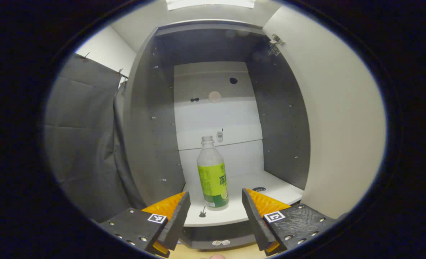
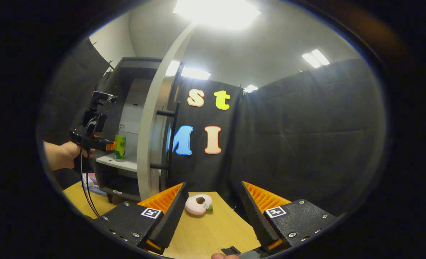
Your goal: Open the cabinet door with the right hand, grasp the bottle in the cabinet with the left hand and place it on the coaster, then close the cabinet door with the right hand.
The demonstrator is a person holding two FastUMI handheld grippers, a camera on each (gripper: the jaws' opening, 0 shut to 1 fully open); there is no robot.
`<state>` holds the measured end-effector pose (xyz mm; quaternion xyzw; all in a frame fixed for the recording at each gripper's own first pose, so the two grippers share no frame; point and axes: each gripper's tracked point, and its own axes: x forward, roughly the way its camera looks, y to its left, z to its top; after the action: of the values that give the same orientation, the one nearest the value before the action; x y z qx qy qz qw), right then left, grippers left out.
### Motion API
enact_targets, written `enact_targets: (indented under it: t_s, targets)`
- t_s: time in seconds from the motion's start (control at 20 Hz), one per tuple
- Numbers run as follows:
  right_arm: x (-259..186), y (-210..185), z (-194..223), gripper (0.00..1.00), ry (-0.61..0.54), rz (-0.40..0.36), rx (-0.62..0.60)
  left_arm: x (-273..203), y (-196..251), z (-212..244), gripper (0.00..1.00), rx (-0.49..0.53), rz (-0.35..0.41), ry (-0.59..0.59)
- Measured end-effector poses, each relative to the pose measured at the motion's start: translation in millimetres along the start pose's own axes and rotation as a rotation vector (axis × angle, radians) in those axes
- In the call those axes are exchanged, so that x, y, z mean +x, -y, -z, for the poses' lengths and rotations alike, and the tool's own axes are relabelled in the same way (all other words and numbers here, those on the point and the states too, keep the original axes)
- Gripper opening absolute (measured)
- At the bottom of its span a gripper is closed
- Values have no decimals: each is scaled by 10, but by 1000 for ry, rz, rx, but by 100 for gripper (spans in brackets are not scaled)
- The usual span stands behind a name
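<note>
In the left gripper view, a clear bottle (image 1: 212,172) with a green label stands upright on the white shelf (image 1: 274,192) of the open cabinet. My left gripper (image 1: 216,205) is open, its fingers on either side of the bottle's base and a little short of it, not touching. The cabinet door (image 1: 342,118) stands swung open on the right. In the right gripper view, my right gripper (image 2: 213,201) is open over the wooden table (image 2: 213,230) with nothing in it. The door's edge (image 2: 155,136) with its dark handle (image 2: 172,140), the bottle (image 2: 119,146) and the left gripper (image 2: 105,145) in a hand appear at left.
A pink donut-shaped soft toy (image 2: 198,204) lies on the table ahead of the right gripper. Black cloth (image 1: 83,136) hangs left of the cabinet. A small dark object (image 1: 202,213) and a round hole (image 1: 258,189) sit on the shelf by the bottle.
</note>
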<state>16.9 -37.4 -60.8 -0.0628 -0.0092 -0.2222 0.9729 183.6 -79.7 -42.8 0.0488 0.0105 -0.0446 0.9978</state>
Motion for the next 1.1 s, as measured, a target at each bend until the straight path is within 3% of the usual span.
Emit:
enact_targets:
  t_s: [0.05,0.1,0.2,0.3,0.35,0.55,0.65,0.7,0.75,0.9,1.0,1.1]
  targets:
    - [-29,32,100,89,-21,39,-1,136,9,-30,87,8,-5,15]
    - [-52,75,232,90,-49,80,-2,250,55,-60,82,8,7,24]
    - [-76,61,455,90,-104,134,-1,438,85,-15,87,6,22,11]
    - [-110,46,575,90,-142,167,-7,604,10,11,82,1,7,2]
    - [-101,30,603,90,-156,175,-11,661,-31,15,87,-6,-3,4]
    - [-135,-91,714,91,-185,174,-48,867,-93,105,77,14,-15,-1]
    - [-80,-71,740,91,-187,187,-52,1008,-28,168,87,12,0,-14]
    - [-18,-84,748,91,-190,188,-48,1066,-25,177,87,7,-2,-13]
    - [14,-81,750,91,-192,193,-51,1110,-28,179,82,1,-4,-13]
    - [33,-84,718,91,-184,190,-74,1162,-89,258,81,-3,-27,-30]
    - [28,-67,741,91,-187,182,-83,1154,-107,230,69,-48,-35,-14]
    - [35,-30,766,92,-194,180,-73,1122,-168,203,69,-66,-53,-16]
